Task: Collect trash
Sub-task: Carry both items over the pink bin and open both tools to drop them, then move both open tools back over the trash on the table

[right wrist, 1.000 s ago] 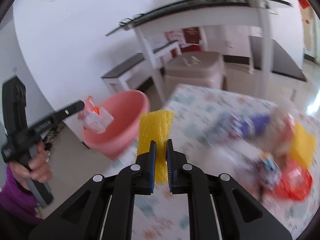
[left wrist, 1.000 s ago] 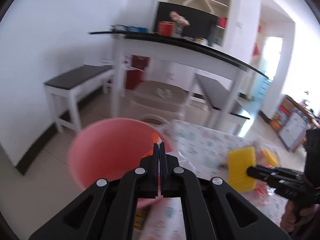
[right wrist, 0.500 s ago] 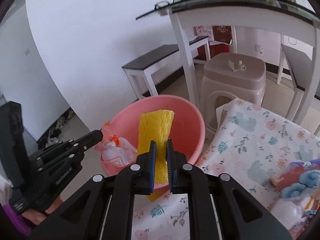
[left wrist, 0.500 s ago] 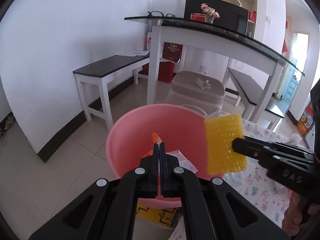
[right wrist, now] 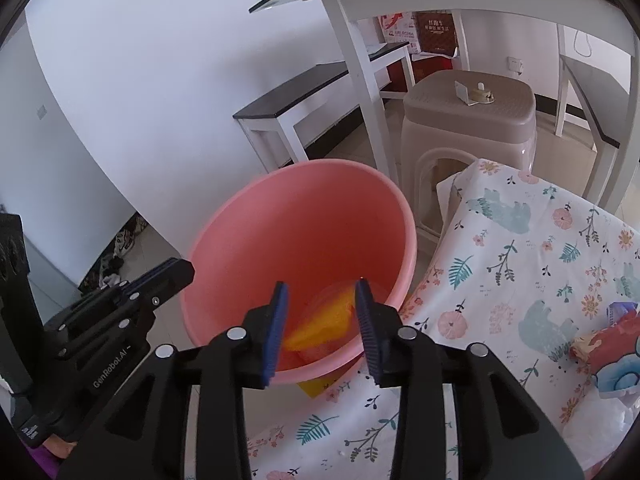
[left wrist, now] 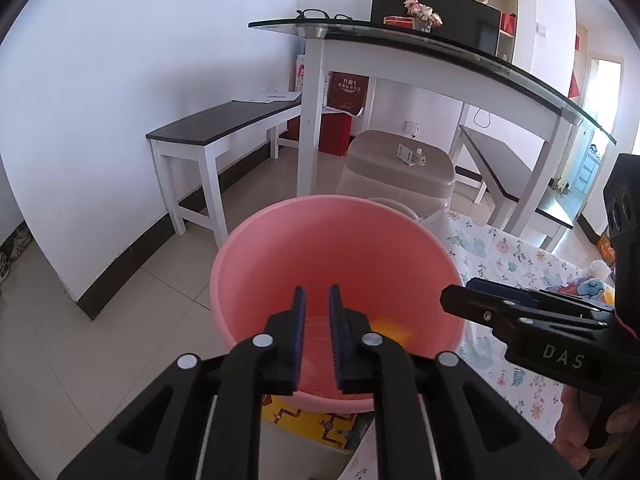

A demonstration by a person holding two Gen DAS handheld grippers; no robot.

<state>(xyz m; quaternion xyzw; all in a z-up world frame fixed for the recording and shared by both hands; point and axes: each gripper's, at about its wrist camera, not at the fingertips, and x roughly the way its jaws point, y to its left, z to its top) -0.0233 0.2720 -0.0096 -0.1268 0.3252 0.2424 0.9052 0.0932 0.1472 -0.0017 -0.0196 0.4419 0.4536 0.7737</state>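
Note:
A pink plastic basin [left wrist: 340, 256] stands on the floor beside the floral-cloth table [left wrist: 516, 264]; it also shows in the right wrist view [right wrist: 304, 216]. A yellow sponge [right wrist: 324, 324] lies blurred inside it, seen as a yellow patch in the left wrist view [left wrist: 390, 328]. My left gripper [left wrist: 317, 300] is open and empty over the basin's near rim. My right gripper [right wrist: 320, 292] is open and empty above the basin, and its fingers show from the side in the left wrist view [left wrist: 480, 304]. Some wrappers [right wrist: 608, 348] lie on the cloth at right.
A beige plastic stool [right wrist: 472, 120] stands just behind the basin. A white glass-topped table [left wrist: 420, 48] and a dark-topped bench [left wrist: 224, 128] stand along the wall. A yellow patterned mat [left wrist: 304, 416] lies on the floor under the basin's near side.
Both grippers have opened. The yellow sponge left my right gripper and dropped into the basin; the orange-and-white wrapper is gone from my left gripper.

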